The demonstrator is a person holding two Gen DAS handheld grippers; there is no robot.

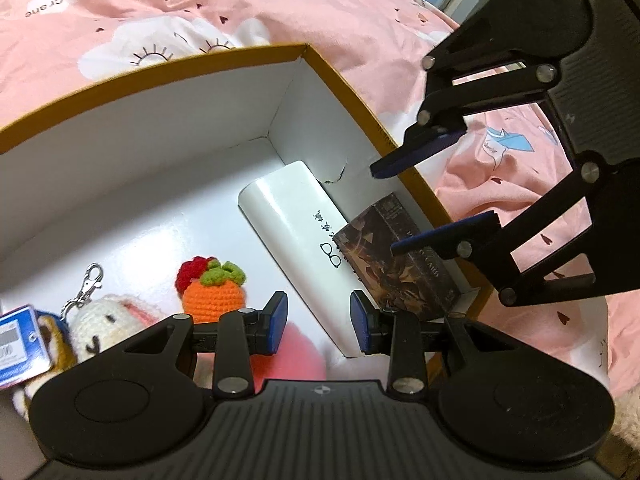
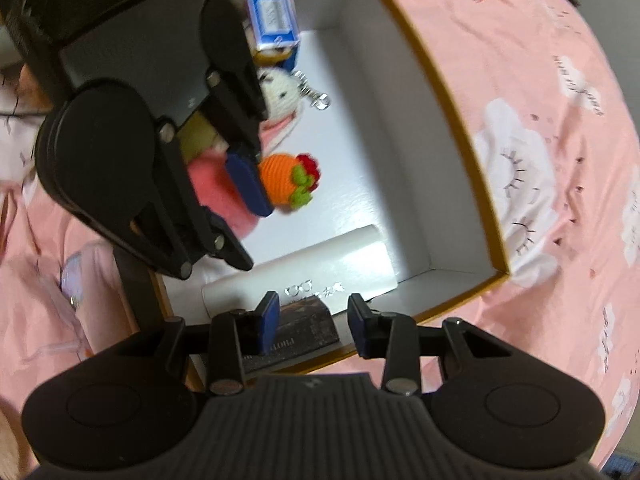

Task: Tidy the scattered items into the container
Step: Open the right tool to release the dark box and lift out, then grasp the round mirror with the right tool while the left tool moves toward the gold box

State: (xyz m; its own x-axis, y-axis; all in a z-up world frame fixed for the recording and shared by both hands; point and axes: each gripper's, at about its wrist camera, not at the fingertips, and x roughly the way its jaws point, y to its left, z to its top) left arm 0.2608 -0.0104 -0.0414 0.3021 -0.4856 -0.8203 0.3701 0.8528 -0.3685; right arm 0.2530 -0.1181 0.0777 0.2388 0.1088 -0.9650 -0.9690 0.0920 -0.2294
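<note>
Inside the box point(image 1: 240, 80), white-lined with a mustard rim, lies a white case point(image 1: 288, 220) printed with a spectacles drawing and small characters too fine to read. Just beside it, at the right wall, stands a dark pack point(image 1: 404, 256) whose lettering is blurred. Near the left sit an orange crochet fruit point(image 1: 212, 292), a white crochet toy point(image 1: 108, 324) with a metal clip point(image 1: 86, 284), and a blue carton point(image 1: 18, 340); a pink plush point(image 1: 296, 356) lies nearest. "Paper Crane" is printed repeatedly on the pink quilt point(image 1: 360, 12) under the box. Both the left gripper point(image 1: 318, 324) and the right gripper point(image 2: 312, 324) hang over the box, jaws parted, with nothing pinched.
</note>
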